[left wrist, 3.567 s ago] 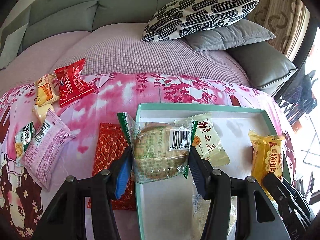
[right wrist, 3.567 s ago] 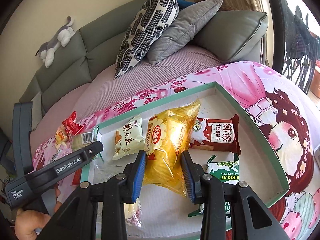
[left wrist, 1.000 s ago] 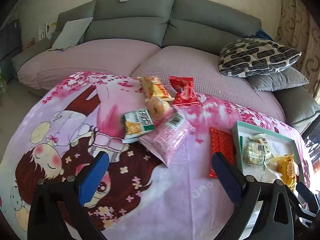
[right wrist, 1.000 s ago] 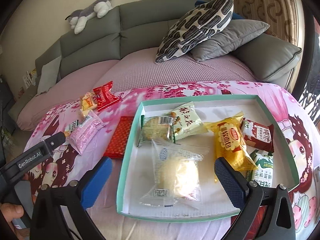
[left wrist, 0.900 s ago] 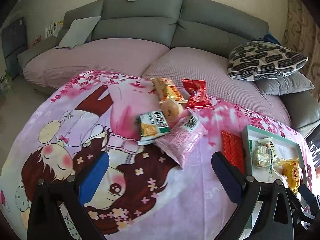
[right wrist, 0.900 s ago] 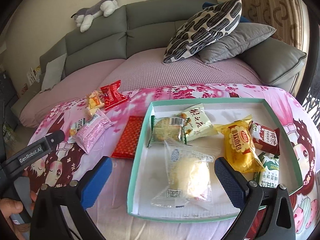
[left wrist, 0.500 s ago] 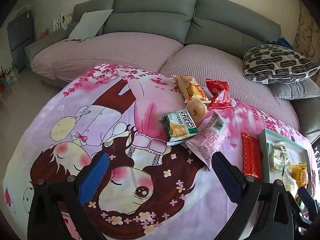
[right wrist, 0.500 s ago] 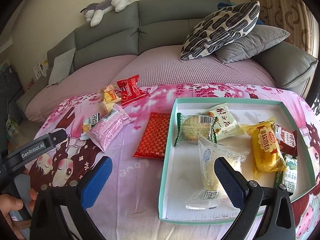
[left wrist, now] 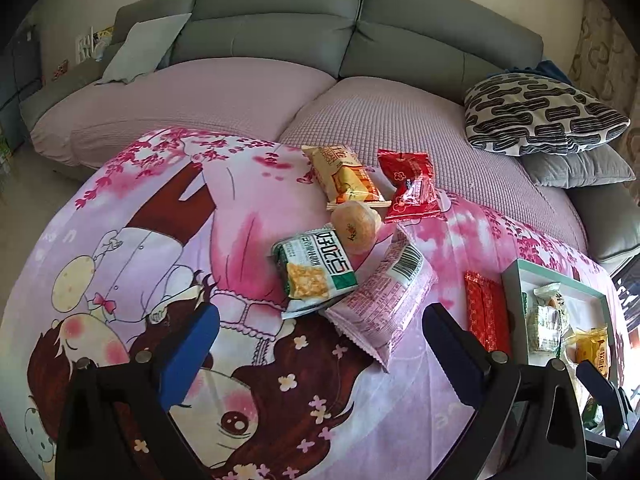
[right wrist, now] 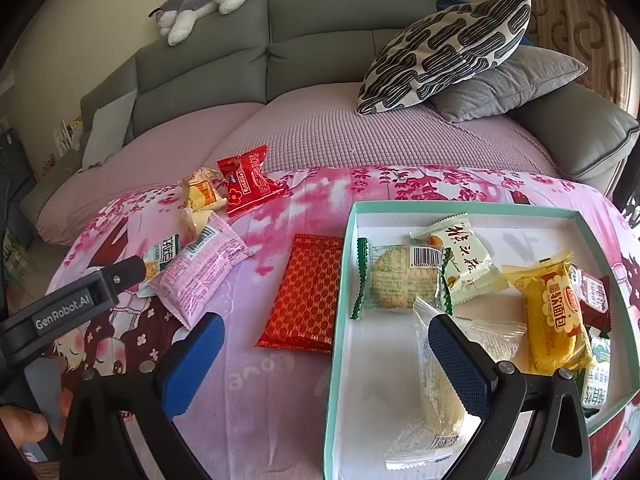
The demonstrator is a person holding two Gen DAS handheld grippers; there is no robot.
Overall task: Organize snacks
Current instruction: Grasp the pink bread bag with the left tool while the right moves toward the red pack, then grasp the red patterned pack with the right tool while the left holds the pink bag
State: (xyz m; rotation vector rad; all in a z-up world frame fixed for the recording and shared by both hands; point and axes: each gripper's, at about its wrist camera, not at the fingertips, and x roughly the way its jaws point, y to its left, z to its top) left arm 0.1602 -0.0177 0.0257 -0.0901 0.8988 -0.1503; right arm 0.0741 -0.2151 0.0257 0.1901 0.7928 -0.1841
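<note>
A teal-rimmed white box (right wrist: pixel 472 207) on the pink cartoon cloth holds several wrapped snacks, among them a green-edged round biscuit (right wrist: pixel 394 278) and a yellow bread pack (right wrist: pixel 554 316). Loose snacks lie left of it: a flat red packet (right wrist: pixel 310 292), a pink packet (left wrist: pixel 386 300), a green-and-white packet (left wrist: pixel 314 270), a round bun (left wrist: pixel 356 224), an orange packet (left wrist: pixel 346 174) and a red packet (left wrist: pixel 412 186). My left gripper (left wrist: pixel 320 354) hangs open just short of the pink packet. My right gripper (right wrist: pixel 326 354) is open over the box's left rim, empty.
The cloth (left wrist: pixel 140 220) covers a low surface in front of a grey sofa with mauve seat covers (left wrist: pixel 392 120). A patterned pillow (right wrist: pixel 448 36) and a grey pillow (right wrist: pixel 508 80) lie at the right. A plush toy (right wrist: pixel 200 0) sits on the sofa back.
Both grippers let go of their snacks into the box, opened wide and drew back. The left one swung left to face the loose snacks; the right one shifted left over the box's rim.
</note>
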